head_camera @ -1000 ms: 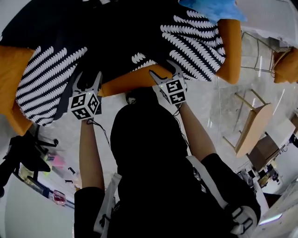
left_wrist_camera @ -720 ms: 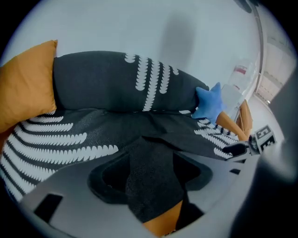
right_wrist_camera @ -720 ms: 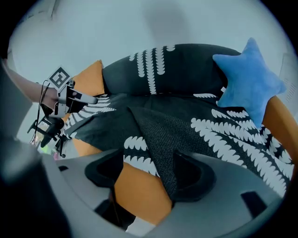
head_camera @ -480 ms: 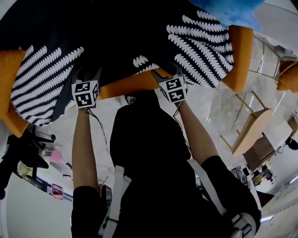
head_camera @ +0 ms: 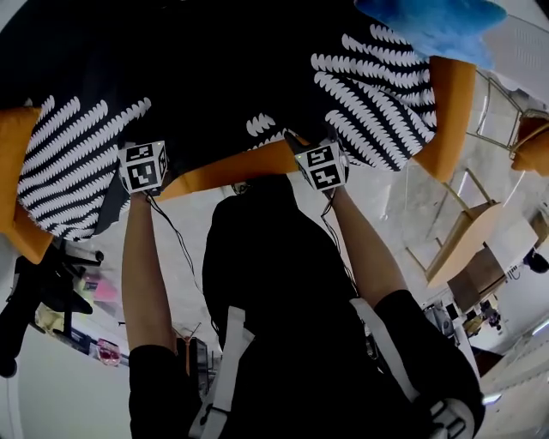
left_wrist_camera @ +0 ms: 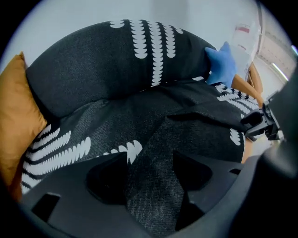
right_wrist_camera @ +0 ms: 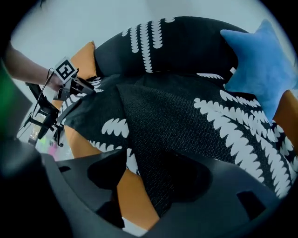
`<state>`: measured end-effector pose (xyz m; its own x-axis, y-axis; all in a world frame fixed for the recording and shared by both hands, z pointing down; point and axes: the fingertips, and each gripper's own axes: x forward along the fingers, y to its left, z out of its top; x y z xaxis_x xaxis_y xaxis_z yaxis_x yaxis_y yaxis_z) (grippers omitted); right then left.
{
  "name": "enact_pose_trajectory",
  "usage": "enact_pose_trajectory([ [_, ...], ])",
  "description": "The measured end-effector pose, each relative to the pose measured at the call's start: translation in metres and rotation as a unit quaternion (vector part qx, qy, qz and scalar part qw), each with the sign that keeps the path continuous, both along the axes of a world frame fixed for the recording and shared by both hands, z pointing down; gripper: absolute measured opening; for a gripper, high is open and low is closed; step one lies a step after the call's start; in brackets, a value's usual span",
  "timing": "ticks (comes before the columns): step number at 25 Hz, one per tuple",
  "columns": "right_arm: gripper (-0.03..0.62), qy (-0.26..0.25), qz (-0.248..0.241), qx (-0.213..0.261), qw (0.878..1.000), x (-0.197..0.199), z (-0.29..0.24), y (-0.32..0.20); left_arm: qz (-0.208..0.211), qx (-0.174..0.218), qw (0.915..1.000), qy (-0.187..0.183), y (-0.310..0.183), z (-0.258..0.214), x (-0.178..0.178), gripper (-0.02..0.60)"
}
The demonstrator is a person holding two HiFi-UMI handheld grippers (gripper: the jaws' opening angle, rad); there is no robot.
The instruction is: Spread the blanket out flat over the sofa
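A black blanket (head_camera: pixel 257 69) with white leaf stripes lies over the orange sofa (head_camera: pixel 232 167), covering seat and backrest, with folds near the front. My left gripper (left_wrist_camera: pixel 149 160) is at the front edge left of centre; its jaws stand apart with a ridge of blanket (left_wrist_camera: pixel 153 139) between them, pads not pressing. My right gripper (right_wrist_camera: pixel 149 160) is at the front edge right of centre. Its jaws are closing around a hanging fold of blanket (right_wrist_camera: pixel 153 153), with bare orange sofa (right_wrist_camera: pixel 132 195) beside it. In the head view only the marker cubes show, the left gripper (head_camera: pixel 144 141) and the right gripper (head_camera: pixel 316 141).
A blue star cushion (head_camera: pixel 437 21) rests on the sofa's right end. A pale wooden chair (head_camera: pixel 463 231) stands on the floor to the right, another orange seat (head_camera: pixel 532 137) beyond it. Dark equipment (head_camera: pixel 43 283) sits at the left. The person's body fills the lower middle.
Both grippers have moved forward to the sofa's front edge. The left one went up and to the left, and its jaws are now tucked into the blanket.
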<state>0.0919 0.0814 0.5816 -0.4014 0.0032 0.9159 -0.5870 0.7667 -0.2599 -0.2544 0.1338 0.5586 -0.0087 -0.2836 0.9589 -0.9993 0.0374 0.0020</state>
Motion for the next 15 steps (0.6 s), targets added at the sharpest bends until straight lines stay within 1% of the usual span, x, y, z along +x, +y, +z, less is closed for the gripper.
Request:
enact_pose_trajectory([
  [3,0.293,0.019,-0.013,-0.001,1.000,0.000,0.010,0.001,0.020,-0.020,0.9996,0.003,-0.004,0.015,-0.006,0.295],
  [7,0.276,0.033,-0.033,-0.003,0.999,0.002,0.022,0.005,0.056,-0.066,0.9957,0.033,0.006,0.038,-0.006,0.293],
  [9,0.254,0.026,-0.024,-0.003,0.999,0.005,0.019,-0.001,0.051,-0.074,0.9950,0.044,0.004,0.043,-0.005,0.293],
  [11,0.231,0.021,-0.011,-0.006,1.000,0.012,0.012,-0.008,0.045,-0.072,0.9954,0.046,-0.001,0.041,0.001,0.292],
  [12,0.219,0.019,-0.005,-0.009,1.000,0.014,0.008,-0.010,0.045,-0.072,0.9953,0.046,0.000,0.039,0.006,0.280],
  [13,0.207,0.019,0.001,-0.010,1.000,0.016,0.005,-0.012,0.048,-0.075,0.9950,0.047,0.002,0.037,0.011,0.228],
  [14,0.193,0.022,0.008,-0.008,1.000,0.017,0.004,-0.014,0.052,-0.079,0.9943,0.049,0.006,0.036,0.017,0.156],
  [15,0.163,0.028,0.016,-0.001,0.999,0.020,0.005,-0.017,0.058,-0.084,0.9935,0.051,0.011,0.035,0.023,0.107],
])
